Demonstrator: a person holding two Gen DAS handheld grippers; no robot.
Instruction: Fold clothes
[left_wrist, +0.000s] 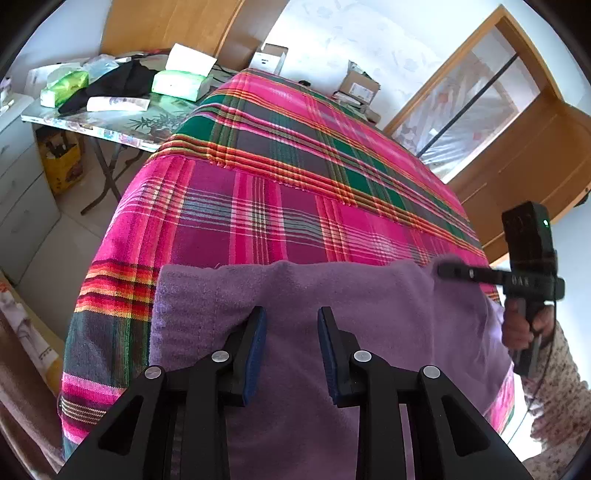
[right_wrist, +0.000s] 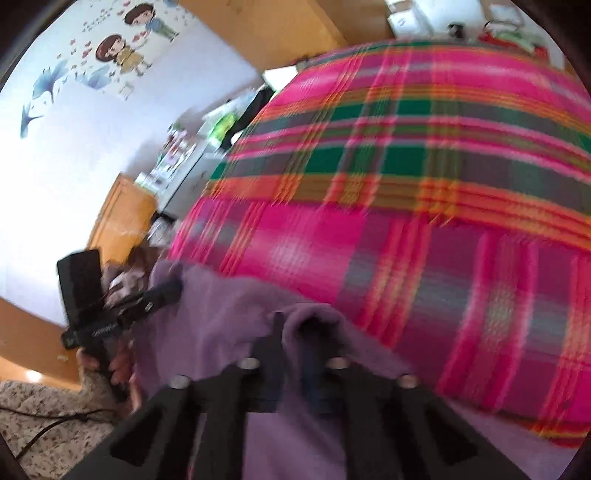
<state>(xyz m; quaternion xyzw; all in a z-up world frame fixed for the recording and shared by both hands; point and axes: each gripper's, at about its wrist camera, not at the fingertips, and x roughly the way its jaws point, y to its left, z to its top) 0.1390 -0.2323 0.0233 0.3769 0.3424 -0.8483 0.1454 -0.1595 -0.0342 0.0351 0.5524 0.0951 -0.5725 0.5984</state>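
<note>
A purple garment (left_wrist: 295, 288) lies flat at the near edge of a bed covered with a pink and green plaid blanket (left_wrist: 295, 166). My left gripper (left_wrist: 293, 317) hovers over the garment's near middle, pads apart, with only flat cloth showing in the gap. My right gripper (left_wrist: 443, 270) sits at the garment's far right corner. In the blurred right wrist view, a bunch of the purple garment (right_wrist: 221, 314) humps up between the fingers of the right gripper (right_wrist: 295, 321), which is shut on it. The left gripper (right_wrist: 173, 288) shows at the cloth's left corner.
A folding table (left_wrist: 110, 122) with tissue packs and a black cloth stands left of the bed. White drawers (left_wrist: 18, 177) are further left. A cardboard box (left_wrist: 360, 86) sits beyond the bed. A wooden door frame (left_wrist: 517, 110) is on the right. A hand (left_wrist: 517, 328) holds the right gripper.
</note>
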